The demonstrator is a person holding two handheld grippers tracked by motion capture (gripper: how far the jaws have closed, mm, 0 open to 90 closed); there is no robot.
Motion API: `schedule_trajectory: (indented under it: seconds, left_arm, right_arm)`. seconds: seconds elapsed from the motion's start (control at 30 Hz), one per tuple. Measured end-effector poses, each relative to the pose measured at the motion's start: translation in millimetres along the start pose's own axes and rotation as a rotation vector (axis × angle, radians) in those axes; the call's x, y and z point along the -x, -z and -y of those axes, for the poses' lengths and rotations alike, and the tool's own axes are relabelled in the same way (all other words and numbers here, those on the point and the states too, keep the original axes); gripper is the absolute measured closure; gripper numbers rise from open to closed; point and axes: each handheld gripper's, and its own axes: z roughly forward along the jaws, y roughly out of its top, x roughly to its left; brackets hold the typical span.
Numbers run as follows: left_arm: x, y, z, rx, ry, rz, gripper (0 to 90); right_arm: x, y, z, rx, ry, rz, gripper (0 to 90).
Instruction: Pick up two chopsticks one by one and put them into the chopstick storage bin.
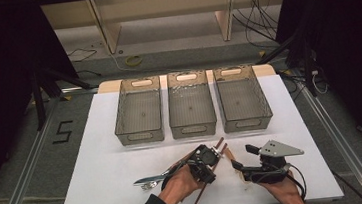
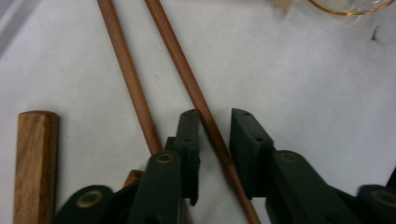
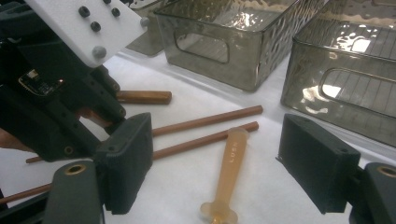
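1. Left gripper (image 2: 212,116): jaws narrowly apart, straddling one chopstick (image 2: 187,79); pads not yet pressing.
2. Chopstick lies on the white table (image 1: 103,154), its long axis running diagonally through the jaw gap.
3. Right gripper (image 3: 215,158): jaws wide apart, empty, farther off.

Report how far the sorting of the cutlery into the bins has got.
Nothing looks done: the three smoky clear plastic bins look empty. In hand: the left tongs straddle one brown wooden chopstick, not clearly gripping. Left: the other chopstick, the translucent amber plastic handle, the metal cutlery. The right tongs wait open.
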Motion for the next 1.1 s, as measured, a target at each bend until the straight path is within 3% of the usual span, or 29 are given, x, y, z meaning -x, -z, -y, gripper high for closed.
schedule_trajectory:
  seconds: [0.1, 0.3, 0.8, 1.1]
  left_arm:
    - [-4.2, 1.0, 2.5, 0.018, 0.018, 0.022, 76.3]
    - [-12.3, 3.5, 7.3, 0.024, 0.035, 0.019, 79.4]
    - [-7.6, 2.6, 7.8, 0.014, 0.022, -0.015, 77.9]
    - [-13.9, 3.2, 9.1, 0.044, 0.063, 0.001, 82.3]
  right_arm:
    - [0.3, 0.1, 0.0, 0.001, 0.000, 0.001, 27.0]
    - [0.2, -0.2, -0.1, -0.001, -0.001, 0.000, 27.1]
    - [-0.2, -0.7, -0.6, -0.006, 0.000, 0.001, 27.1]
    - [0.2, -0.9, -0.8, -0.004, -0.004, 0.001, 27.3]
